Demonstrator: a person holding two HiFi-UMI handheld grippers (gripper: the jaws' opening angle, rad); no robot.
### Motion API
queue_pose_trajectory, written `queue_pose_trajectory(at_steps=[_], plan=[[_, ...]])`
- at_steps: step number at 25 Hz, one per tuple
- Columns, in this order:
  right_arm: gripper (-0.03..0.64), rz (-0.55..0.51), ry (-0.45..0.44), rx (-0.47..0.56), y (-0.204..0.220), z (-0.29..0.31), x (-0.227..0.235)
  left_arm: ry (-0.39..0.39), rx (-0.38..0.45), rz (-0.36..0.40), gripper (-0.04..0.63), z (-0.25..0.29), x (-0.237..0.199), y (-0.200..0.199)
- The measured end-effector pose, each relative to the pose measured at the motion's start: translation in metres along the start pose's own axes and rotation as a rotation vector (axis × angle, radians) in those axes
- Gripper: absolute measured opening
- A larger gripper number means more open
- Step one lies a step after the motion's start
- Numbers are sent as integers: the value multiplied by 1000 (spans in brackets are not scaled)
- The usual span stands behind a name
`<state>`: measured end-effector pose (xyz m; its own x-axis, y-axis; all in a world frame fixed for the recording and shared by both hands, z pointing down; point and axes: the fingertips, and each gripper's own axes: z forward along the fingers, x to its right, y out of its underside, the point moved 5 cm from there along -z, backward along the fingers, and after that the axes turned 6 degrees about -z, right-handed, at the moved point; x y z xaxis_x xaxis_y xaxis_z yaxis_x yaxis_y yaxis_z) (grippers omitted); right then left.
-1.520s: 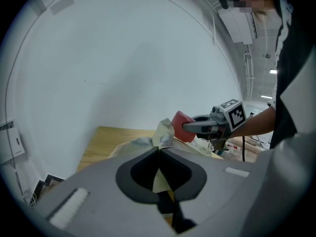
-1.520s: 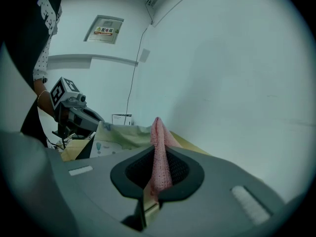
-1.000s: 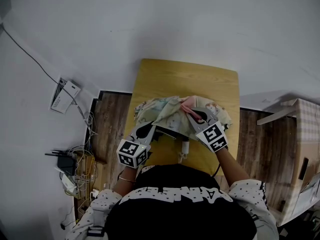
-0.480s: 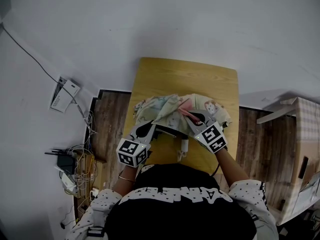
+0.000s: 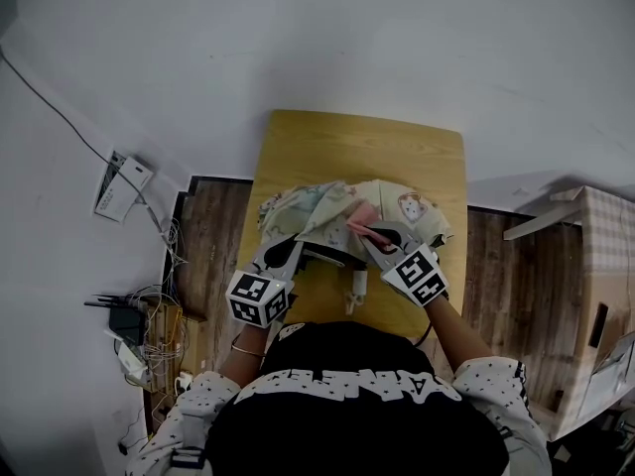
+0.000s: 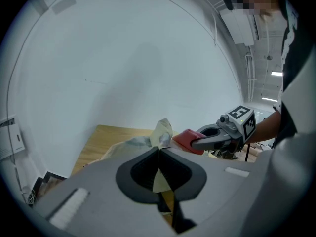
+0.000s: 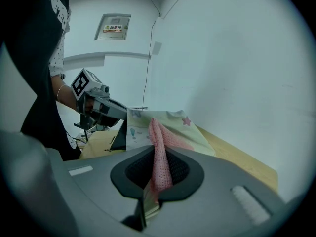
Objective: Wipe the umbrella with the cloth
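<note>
while the left gripper (image 5: 291,250) is clenched on a fold of the umbrella (image 5: 402,204), the right gripper (image 5: 371,232) grasps the pink cloth (image 5: 361,213), which touches the pale printed canopy. the umbrella lies on the near half of the wooden table (image 5: 357,142), before a white wall (image 5: 327,38).

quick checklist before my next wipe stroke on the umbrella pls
1. Left gripper clamped on the umbrella fabric: ok.
2. Right gripper shut on the pink cloth: ok.
3. Cloth lying on the canopy: ok.
4. Umbrella resting on the table: ok.
5. The two grippers apart from each other: ok.
6. Which patches are already clean: cannot tell.
</note>
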<state>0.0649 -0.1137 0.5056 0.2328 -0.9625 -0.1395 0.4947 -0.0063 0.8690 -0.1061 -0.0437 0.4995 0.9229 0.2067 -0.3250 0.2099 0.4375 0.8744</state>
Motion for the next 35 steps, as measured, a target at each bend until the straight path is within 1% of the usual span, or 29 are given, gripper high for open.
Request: queue_pose_trajectory(at_steps=[14,22,26,31,35], plan=[[35,4,-66,-40,16,-14,-27,-9,-3,-15,2,0,7,4],[35,-7,-126,-56,23,-16,-43,-16,-6,-20,2,0,7,3],[35,-36,-176,-55,21,-18,-53,-19,-6,-22,2,0,7,3],[35,-108,-253,-30,15,-18,-66,-25,-6,-23,2,0,6,3],[35,-151,-289,-46,13,-18,-72,-32,-7,-25,2,0,6,3]])
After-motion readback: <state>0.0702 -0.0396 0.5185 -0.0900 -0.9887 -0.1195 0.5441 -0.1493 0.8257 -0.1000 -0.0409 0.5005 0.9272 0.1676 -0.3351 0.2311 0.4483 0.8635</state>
